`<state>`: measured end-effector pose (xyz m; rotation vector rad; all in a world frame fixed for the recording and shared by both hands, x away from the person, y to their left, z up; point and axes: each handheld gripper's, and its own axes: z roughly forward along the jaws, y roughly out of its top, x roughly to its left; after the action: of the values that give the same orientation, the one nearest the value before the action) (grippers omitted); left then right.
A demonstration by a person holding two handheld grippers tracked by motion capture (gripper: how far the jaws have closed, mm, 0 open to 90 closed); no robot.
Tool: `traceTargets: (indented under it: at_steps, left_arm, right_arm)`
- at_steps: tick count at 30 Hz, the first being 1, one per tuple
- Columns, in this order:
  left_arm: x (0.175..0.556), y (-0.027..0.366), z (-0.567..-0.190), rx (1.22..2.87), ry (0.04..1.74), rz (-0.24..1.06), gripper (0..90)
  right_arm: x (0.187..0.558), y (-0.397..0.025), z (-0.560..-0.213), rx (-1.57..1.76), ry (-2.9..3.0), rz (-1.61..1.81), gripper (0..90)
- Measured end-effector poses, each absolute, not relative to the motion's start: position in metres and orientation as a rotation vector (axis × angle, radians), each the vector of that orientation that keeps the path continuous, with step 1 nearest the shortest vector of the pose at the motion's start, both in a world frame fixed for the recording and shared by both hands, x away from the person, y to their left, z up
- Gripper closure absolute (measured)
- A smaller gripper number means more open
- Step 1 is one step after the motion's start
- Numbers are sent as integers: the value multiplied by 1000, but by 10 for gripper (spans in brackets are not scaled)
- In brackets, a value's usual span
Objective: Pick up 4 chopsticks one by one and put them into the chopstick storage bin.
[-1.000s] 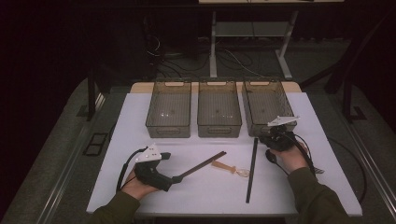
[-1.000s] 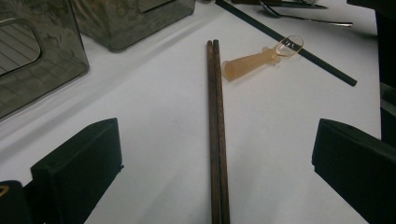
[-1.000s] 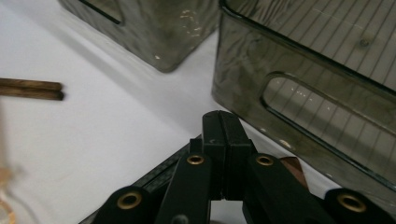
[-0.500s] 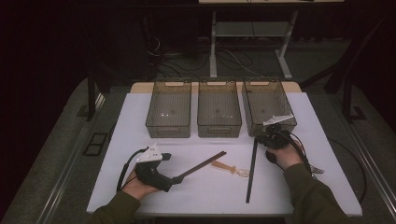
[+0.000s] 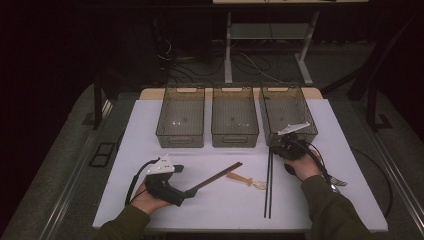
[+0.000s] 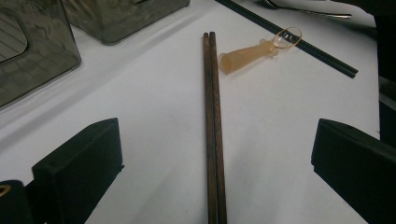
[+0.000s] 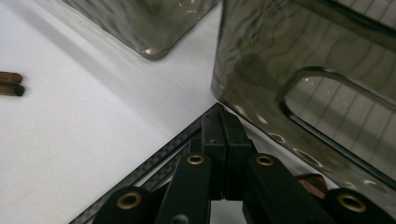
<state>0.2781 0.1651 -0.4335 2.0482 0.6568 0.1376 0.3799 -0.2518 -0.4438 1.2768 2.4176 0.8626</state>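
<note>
- Left hand-held gripper resting low on the white desk, jaws spread wide, gripping nothing.
- Lying between those spread jaws in the left gripper view: brown chopsticks, a pair side by side, flat on the desk, touching neither jaw.
- Running in the high view from the left hand-held gripper's tip up and right toward the desk's middle.
- Sitting just beside the brown chopsticks' far end: a small amber spoon, clear bowl pointing toward the black chopsticks.
- Right hand-held gripper pressed together, pinching the far ends of the black chopsticks, right at the near corner of the right bin.
- Black chopsticks stretching straight back toward the desk's near edge, side by side, near ends lying on the desk.
- Standing in a row along the far side of the desk: three smoky see-through bins, left bin and middle bin next to the right one.
- Lying on the desk beside the right forearm: a metal fork.
</note>
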Motion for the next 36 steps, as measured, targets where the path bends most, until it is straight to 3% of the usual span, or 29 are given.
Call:
traceTargets:
  at_steps: [36]
  left_arm:
    - [278, 165, -433, 2046, 656, 137, 10]
  right_arm:
    - [375, -220, -444, 1168, 2488, 903, 894]
